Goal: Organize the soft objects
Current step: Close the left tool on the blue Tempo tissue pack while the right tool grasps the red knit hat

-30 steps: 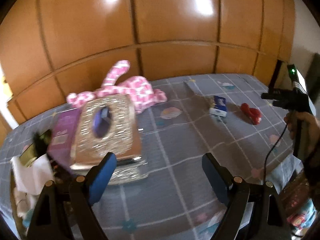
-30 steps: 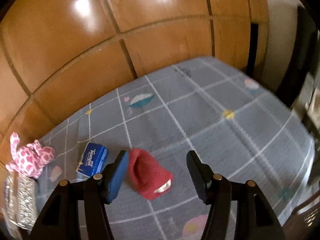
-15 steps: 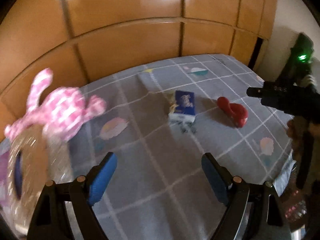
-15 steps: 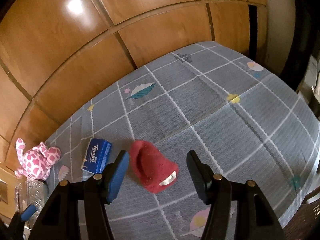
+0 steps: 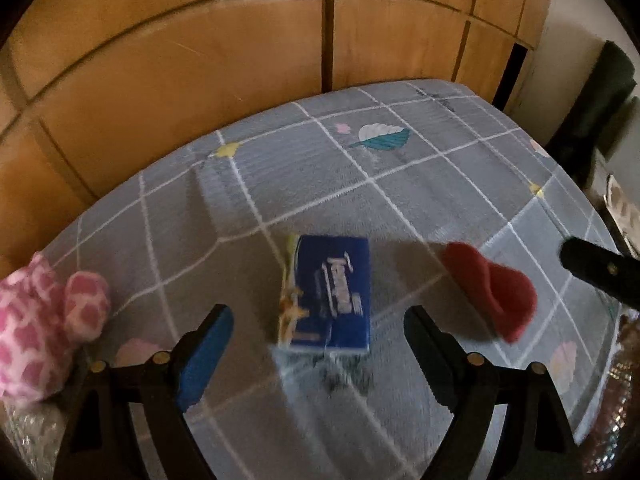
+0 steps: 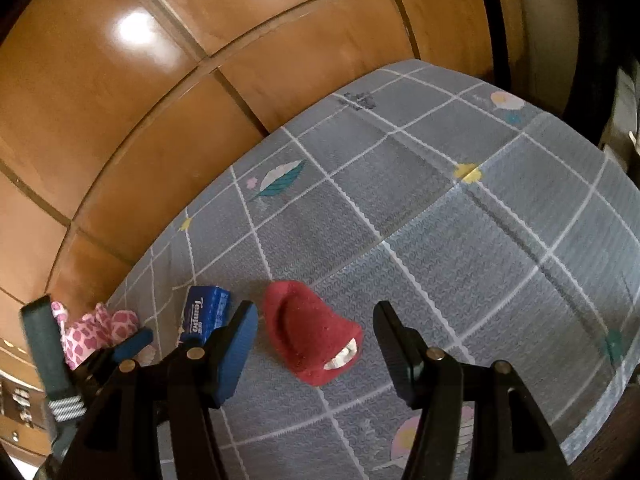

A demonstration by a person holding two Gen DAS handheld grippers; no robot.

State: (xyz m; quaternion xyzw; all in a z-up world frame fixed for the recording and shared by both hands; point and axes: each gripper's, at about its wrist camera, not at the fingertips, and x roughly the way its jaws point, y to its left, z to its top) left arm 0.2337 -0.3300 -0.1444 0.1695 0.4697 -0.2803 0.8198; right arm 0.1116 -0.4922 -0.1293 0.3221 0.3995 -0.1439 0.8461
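Observation:
A blue Tempo tissue pack (image 5: 330, 294) lies on the grey checked tablecloth (image 5: 360, 168), just ahead of my open, empty left gripper (image 5: 316, 344). A red knitted hat (image 6: 310, 334) lies between and just beyond the fingers of my open, empty right gripper (image 6: 314, 340). The hat also shows in the left wrist view (image 5: 490, 290), right of the pack. A pink and white plush toy (image 5: 44, 328) lies at the left edge. The pack (image 6: 204, 314) and plush (image 6: 98, 330) also show in the right wrist view.
A brown wooden panelled wall (image 5: 240, 40) runs behind the table. The left gripper's body (image 6: 80, 360) shows at the lower left of the right wrist view. The cloth's right edge (image 6: 624, 184) drops off beside dark furniture.
The left gripper has swung right, away from the silver box and plush, and closer to the tissue pack. The right gripper has stayed over the red hat, moving slightly closer.

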